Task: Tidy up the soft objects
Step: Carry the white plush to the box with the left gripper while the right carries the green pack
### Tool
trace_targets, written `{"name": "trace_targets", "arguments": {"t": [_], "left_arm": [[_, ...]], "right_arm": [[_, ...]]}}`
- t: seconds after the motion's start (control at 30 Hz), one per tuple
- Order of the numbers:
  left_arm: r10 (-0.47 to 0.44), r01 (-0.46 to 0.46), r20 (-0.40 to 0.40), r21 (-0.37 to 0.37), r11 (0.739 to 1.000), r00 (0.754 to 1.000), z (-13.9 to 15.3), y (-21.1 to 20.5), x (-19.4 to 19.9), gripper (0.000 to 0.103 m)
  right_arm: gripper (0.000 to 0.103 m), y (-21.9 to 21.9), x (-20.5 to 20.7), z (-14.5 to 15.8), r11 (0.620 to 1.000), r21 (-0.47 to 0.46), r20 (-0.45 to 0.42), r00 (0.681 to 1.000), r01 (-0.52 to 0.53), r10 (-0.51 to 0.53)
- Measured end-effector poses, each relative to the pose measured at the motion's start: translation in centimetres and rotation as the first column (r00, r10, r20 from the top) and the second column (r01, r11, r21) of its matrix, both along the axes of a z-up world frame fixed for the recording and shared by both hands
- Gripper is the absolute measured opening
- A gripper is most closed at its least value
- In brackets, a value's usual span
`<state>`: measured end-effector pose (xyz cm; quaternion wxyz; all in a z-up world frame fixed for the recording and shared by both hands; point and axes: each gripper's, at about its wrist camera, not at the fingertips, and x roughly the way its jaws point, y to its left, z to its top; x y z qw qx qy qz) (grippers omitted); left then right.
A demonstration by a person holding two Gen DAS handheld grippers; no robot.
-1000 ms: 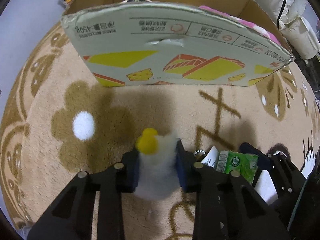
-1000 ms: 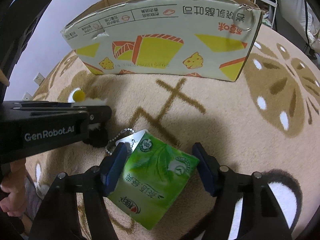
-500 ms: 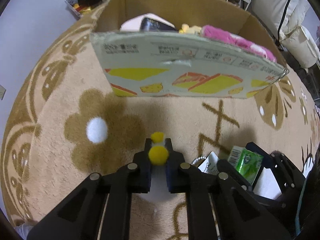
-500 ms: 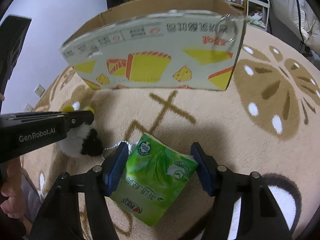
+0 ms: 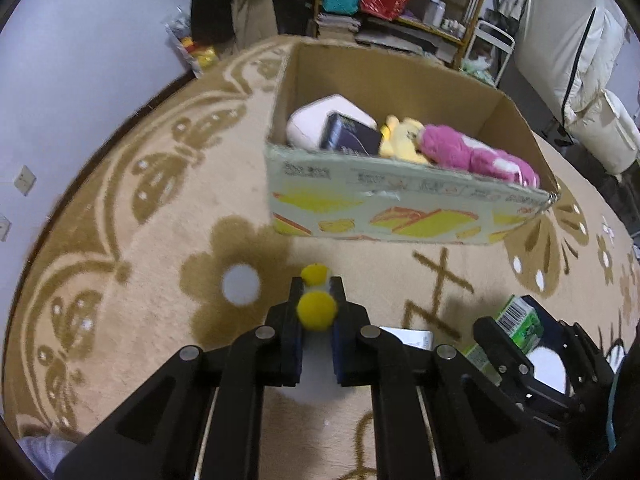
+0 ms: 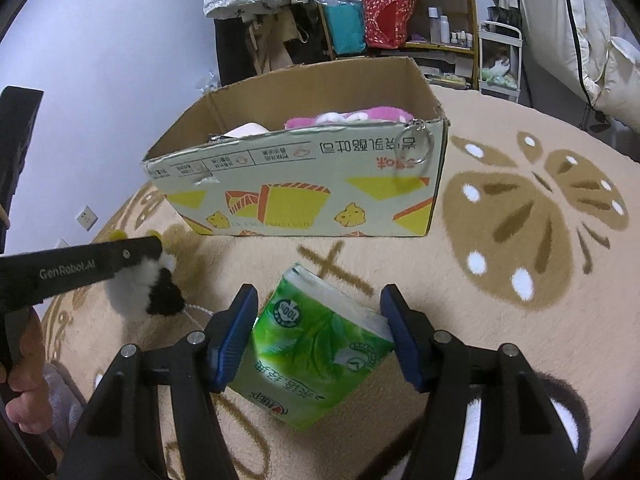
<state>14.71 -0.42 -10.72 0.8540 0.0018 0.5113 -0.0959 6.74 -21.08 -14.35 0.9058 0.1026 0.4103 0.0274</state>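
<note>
My left gripper (image 5: 316, 300) is shut on a small white plush toy with yellow pompoms (image 5: 317, 311) and holds it above the carpet; the toy shows white and black in the right wrist view (image 6: 148, 286). My right gripper (image 6: 322, 312) is shut on a green tissue pack (image 6: 316, 356), lifted off the carpet; the pack also shows in the left wrist view (image 5: 520, 326). Ahead stands an open cardboard box (image 5: 404, 208) (image 6: 304, 184) holding a pink plush (image 5: 472, 154), a yellow plush (image 5: 402, 140), a white item and a dark pack.
A beige carpet with brown flower patterns (image 5: 160, 240) (image 6: 540, 216) covers the floor. Shelves with bags and bottles (image 6: 384, 16) stand behind the box. A metal key ring (image 6: 416, 148) hangs at the box's front right corner. White covered furniture (image 5: 592, 80) stands at right.
Both grippers have risen with their loads; the box interior has come into view. The left gripper closed tighter on the plush toy.
</note>
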Motion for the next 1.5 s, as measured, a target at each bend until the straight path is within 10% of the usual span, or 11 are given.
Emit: {"name": "trace_targets", "arguments": {"t": [0.8,1.5], "left_arm": [[0.041,-0.065,0.328,0.062,0.996,0.944,8.7,0.3,0.4,0.01],[0.077,-0.097,0.533,0.01,0.995,0.843,15.8,-0.1,4.9,0.01]], "right_arm": [[0.066,-0.3,2.4,4.7,1.0,0.0,0.147,0.989,0.003,-0.003],[0.066,-0.7,8.0,8.9,0.997,-0.07,0.23,0.973,-0.019,0.035]]}}
